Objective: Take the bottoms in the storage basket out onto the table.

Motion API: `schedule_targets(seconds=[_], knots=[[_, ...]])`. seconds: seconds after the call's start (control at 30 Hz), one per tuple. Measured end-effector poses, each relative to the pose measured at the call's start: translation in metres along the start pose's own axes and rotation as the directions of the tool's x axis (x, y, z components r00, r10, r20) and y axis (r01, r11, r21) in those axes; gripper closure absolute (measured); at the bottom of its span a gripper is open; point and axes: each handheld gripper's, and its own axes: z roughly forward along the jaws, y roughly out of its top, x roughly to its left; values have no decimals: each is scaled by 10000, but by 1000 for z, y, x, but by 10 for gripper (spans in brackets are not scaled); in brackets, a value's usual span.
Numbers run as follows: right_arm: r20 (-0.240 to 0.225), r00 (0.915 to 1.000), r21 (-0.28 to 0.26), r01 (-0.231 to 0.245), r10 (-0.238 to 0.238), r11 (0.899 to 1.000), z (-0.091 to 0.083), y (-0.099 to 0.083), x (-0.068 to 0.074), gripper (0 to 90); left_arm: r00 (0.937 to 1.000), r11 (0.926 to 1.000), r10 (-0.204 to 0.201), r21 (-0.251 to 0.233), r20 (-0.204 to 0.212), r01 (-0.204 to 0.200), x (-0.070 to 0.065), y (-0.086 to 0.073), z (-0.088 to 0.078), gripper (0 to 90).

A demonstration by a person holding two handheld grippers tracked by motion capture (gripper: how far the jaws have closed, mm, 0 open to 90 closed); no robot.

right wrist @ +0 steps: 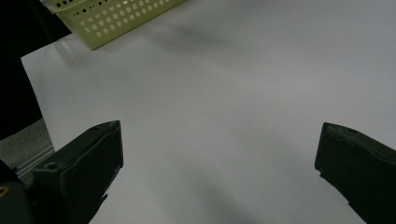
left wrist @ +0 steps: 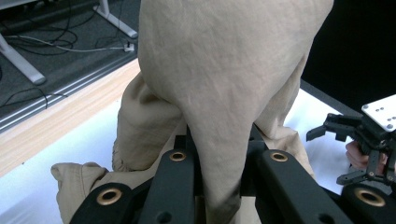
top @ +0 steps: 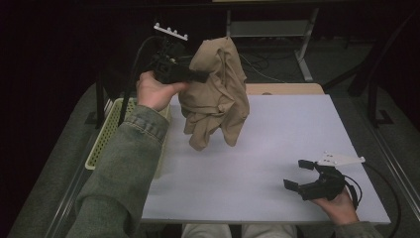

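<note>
Presently holding a tan garment [top: 216,91] aloft over the white worktop [top: 277,148], pinched near its top by the left tongs [top: 203,77], clenched on a fold of the cloth. Best to keep that clamp firm and lift high enough to let the hem hang free of the worktop; judged likely to snag or bunch otherwise. Hanging crumpled below and to the right of the left tongs, well apart from the right tongs [top: 298,173], spread wide and empty, resting low near the front right corner. Worth bringing those across to catch a loose edge. Pale perforated basket [top: 111,131] just beside, at left.
</note>
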Motion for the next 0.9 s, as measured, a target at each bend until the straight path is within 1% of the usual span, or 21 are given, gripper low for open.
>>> schedule_targets(seconds=[0.1,0.13,0.17,0.37,0.5,0.53,0.57,0.6,0.63,0.67,0.77,0.8,0.87,0.9], knots=[[5,10000,-4,19,-19,10000,0,0,0,7,10000,9999,43,163,26,-44,-1,-1,7,791],[9,10000,2,19,-19,10000,0,0,0,7,10000,9996,7,270,61,-8,-3,-1,12,791],[1,10000,4,8,-8,10000,0,0,0,7,10000,9996,7,270,61,-8,-3,-1,12,791],[-1,10000,26,14,-14,10000,0,0,0,7,9995,9989,55,469,311,-70,-7,-3,27,791],[-2,10000,27,13,-13,10000,0,0,0,7,9987,9978,153,645,493,-184,-9,-5,38,791],[7,10000,12,21,-21,10000,0,0,0,7,9981,9960,330,808,522,-372,-8,-6,39,791],[7,10000,12,21,-21,10000,0,0,0,7,9984,9970,183,738,533,-222,-9,-7,42,791],[-1,10000,10,20,-20,10000,0,0,0,7,9980,9960,247,843,581,-295,-9,-8,44,791],[-15,10000,130,81,-80,9999,-1,0,-1,7,9978,9958,270,858,606,-321,-8,-8,45,791],[-10,10000,103,60,-60,9999,0,0,-1,7,9976,9953,296,900,633,-353,-8,-10,48,791],[-14,10000,70,48,-47,10000,0,0,-1,7,9977,9948,128,998,672,-195,-8,-14,55,791],[-8,10000,58,34,-34,10000,0,0,0,7,9974,9934,163,1121,705,-242,-8,-16,59,791],[-1,10000,73,33,-33,10000,0,0,-1,7,9972,9930,120,1161,737,-206,-9,-19,64,791],[-6,10000,99,-4,4,10000,0,0,0,7,9966,9916,189,1260,799,-289,-8,-21,67,791]])
